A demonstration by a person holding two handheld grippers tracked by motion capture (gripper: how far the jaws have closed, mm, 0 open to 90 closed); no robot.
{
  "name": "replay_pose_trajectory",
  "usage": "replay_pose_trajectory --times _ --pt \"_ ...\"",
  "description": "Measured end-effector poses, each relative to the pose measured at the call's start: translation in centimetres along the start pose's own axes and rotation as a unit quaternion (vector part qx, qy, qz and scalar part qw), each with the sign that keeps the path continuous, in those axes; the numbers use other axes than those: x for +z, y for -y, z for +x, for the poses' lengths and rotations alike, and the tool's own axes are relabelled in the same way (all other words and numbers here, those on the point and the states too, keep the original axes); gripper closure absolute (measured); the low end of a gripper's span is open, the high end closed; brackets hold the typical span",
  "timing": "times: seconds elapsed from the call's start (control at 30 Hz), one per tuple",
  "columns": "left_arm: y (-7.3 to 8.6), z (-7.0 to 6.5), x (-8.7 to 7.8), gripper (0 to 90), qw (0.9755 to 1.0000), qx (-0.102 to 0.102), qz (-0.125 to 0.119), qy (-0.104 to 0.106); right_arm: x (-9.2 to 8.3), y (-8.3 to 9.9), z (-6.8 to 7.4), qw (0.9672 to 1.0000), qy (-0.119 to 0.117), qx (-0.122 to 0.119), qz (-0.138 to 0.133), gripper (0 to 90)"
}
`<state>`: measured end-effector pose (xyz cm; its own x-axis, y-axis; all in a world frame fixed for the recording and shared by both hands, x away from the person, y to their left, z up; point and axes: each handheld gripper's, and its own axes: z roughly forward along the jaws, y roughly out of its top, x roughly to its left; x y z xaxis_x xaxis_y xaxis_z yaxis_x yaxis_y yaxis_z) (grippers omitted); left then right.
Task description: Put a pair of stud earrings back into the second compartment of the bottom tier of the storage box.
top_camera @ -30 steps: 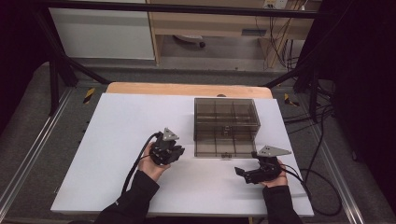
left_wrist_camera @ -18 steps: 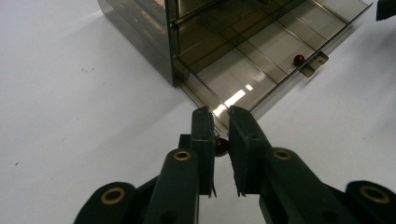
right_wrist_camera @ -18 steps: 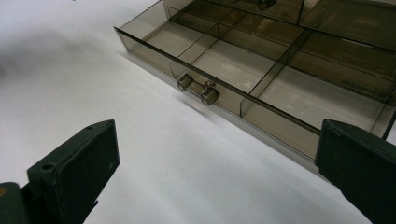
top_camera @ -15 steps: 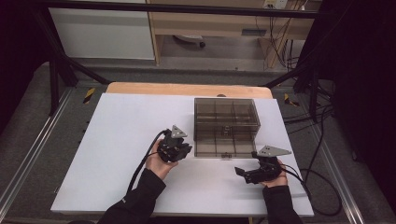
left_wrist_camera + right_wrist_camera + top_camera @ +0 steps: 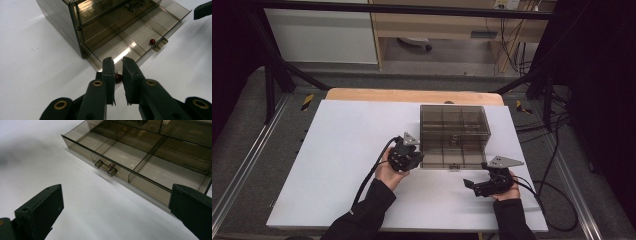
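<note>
A smoked plastic drawer box (image 5: 454, 127) stands on the white table (image 5: 337, 150), its bottom drawer (image 5: 140, 32) pulled out toward me. My left gripper (image 5: 413, 159) hangs at the drawer's front left corner. In the left gripper view the left gripper (image 5: 118, 61) is shut on a small dark red bead (image 5: 118, 78) pinched between its pads. A second red bead (image 5: 152, 41) lies in the drawer's middle compartment, near the handle (image 5: 105, 168). My right gripper (image 5: 469, 186) rests open on the table in front of the drawer's right end; in its own view the right gripper (image 5: 115, 188) has nothing between its jaws.
The drawer is split into several compartments, and the other ones in view hold nothing. Black cables trail from both grippers toward the table's near edge. A dark frame and shelving stand beyond the far edge.
My left hand has carried its gripper to the right, up to the drawer's front left corner. The right hand has stayed where it was.
</note>
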<state>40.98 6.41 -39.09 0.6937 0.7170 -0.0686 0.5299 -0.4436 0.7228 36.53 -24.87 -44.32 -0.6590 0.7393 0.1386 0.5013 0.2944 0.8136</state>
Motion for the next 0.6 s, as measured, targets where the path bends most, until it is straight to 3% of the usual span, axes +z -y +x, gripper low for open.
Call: replay_pose_trajectory --times 0.6 --pt "-1.7 -1.6 1.7 80.3 0.9999 0.011 0.001 0.013 0.0 0.0 0.0 1.0000 0.000 -0.001 0.000 0.4"
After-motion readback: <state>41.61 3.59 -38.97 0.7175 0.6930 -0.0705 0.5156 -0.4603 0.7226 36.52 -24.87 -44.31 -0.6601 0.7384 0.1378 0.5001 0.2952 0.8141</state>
